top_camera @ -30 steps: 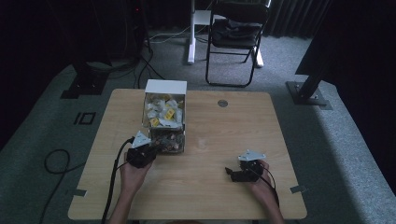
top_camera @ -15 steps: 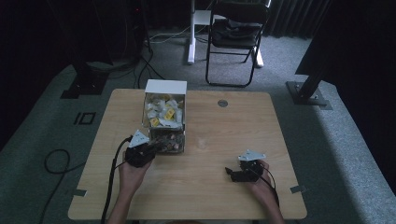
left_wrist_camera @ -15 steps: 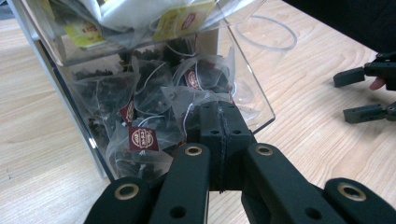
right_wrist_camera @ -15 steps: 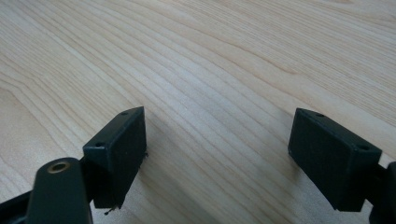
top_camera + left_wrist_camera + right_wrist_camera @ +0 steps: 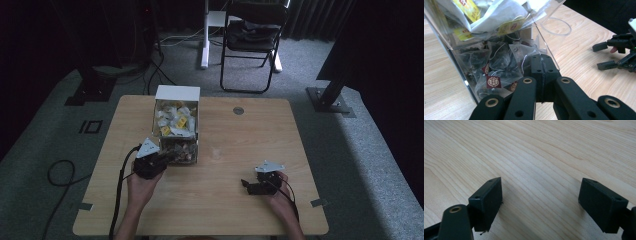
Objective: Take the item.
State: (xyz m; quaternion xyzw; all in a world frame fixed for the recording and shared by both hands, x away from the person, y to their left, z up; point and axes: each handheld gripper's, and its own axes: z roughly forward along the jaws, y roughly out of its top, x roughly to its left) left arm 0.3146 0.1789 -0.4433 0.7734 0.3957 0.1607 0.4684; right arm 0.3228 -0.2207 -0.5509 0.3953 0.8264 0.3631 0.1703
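A clear box (image 5: 176, 131) of tea bags stands on the wooden table (image 5: 250, 135), left of centre. Its far compartment holds white and yellow sachets (image 5: 506, 15); its near compartment holds dark pyramid tea bags (image 5: 496, 62) with maroon tags. My left gripper (image 5: 167, 156) is at the box's near end. Its jaws (image 5: 541, 66) are pressed shut at the dark bags, and a white string lies against one pad. I cannot tell whether the string is pinched. My right gripper (image 5: 246, 185) rests low over bare wood at the near right, open (image 5: 540, 205) with nothing between its fingers, and it appears again (image 5: 601, 56) across the table.
A clear round ring (image 5: 556, 26) lies on the table just right of the box. A small round grommet (image 5: 238, 110) is set in the far side of the tabletop. A folding chair (image 5: 252, 30) and cables stand on the floor beyond the table.
My left gripper has edged very slightly left at the box's near end. The right gripper has stayed put and open.
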